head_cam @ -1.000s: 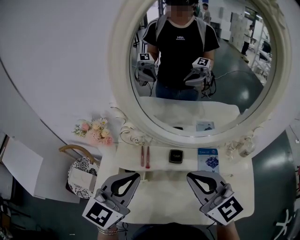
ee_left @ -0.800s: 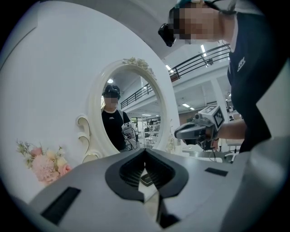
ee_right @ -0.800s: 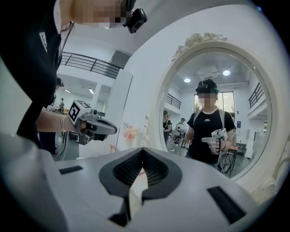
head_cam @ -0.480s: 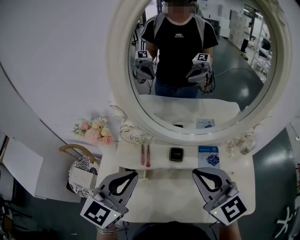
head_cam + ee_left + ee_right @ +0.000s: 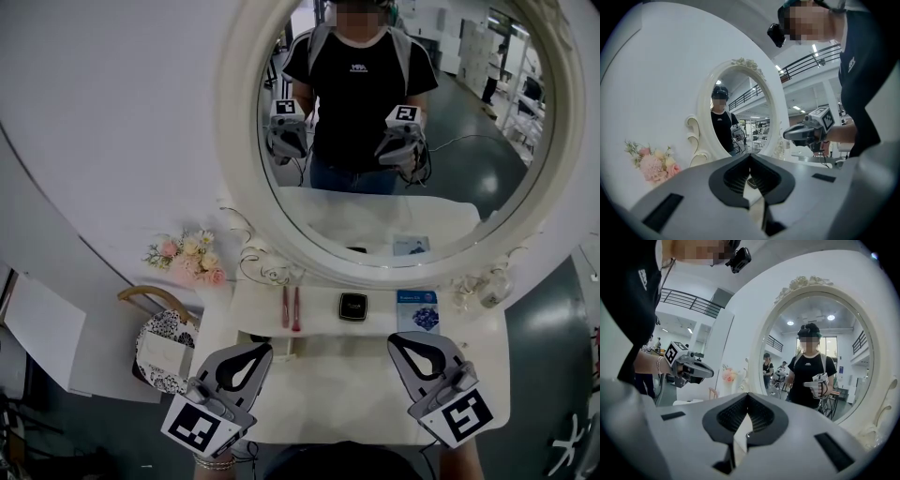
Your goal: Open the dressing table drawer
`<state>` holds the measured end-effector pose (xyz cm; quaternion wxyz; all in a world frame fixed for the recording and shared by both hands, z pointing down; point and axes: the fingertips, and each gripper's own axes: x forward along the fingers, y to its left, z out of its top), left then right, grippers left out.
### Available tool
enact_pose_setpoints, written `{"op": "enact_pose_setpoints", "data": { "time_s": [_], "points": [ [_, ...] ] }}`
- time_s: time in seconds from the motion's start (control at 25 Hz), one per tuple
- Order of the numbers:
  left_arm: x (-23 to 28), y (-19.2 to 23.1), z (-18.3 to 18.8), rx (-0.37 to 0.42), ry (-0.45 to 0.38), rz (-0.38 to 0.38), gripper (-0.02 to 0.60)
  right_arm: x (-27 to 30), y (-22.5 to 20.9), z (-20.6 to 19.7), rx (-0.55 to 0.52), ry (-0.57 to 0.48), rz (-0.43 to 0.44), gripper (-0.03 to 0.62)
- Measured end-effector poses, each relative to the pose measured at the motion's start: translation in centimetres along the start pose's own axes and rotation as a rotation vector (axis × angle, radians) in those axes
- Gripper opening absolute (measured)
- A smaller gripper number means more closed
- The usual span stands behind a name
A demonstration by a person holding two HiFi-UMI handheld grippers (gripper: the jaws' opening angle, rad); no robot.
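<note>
Pressing together at their tips, the jaws of the left gripper (image 5: 750,157) held nothing; only the pale table top showed through the gap behind the tips. The right gripper (image 5: 747,394) stood the same way, its jaws closed on each other with nothing between them.

Both grippers hung low over the front edge of the white dressing table (image 5: 347,375), the left near its front left corner and the right near its front right corner, well apart, each pointing toward the back. Neither touched the top.

The drawer could not be made out in any view. The head view looked steeply down on the table top, and the table's front face lay out of sight beneath the grippers.

Along the back edge ran a raised shelf (image 5: 319,326). On it lay two red sticks (image 5: 290,309) side by side toward the left, a small black square case (image 5: 352,307) at the middle and a blue card (image 5: 418,311) toward the right.

Behind the shelf rose the large oval mirror (image 5: 375,225) in its white frame, reflecting the person with both grippers. A bunch of pink and cream flowers (image 5: 187,262) sat off the table's back left corner, and a patterned basket with a wooden handle (image 5: 164,342) stood beside the left edge.
</note>
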<state>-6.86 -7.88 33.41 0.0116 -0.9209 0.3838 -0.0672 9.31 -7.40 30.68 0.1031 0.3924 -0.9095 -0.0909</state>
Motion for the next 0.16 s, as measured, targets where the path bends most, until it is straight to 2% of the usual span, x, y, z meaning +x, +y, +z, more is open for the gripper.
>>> {"op": "enact_pose_setpoints", "data": {
  "time_s": [0.16],
  "points": [
    [-0.05,-0.09,0.12,-0.003,-0.016,0.005,0.017,-0.04,-0.08,0.03,0.002,-0.004,-0.008,0.018]
  ]
}}
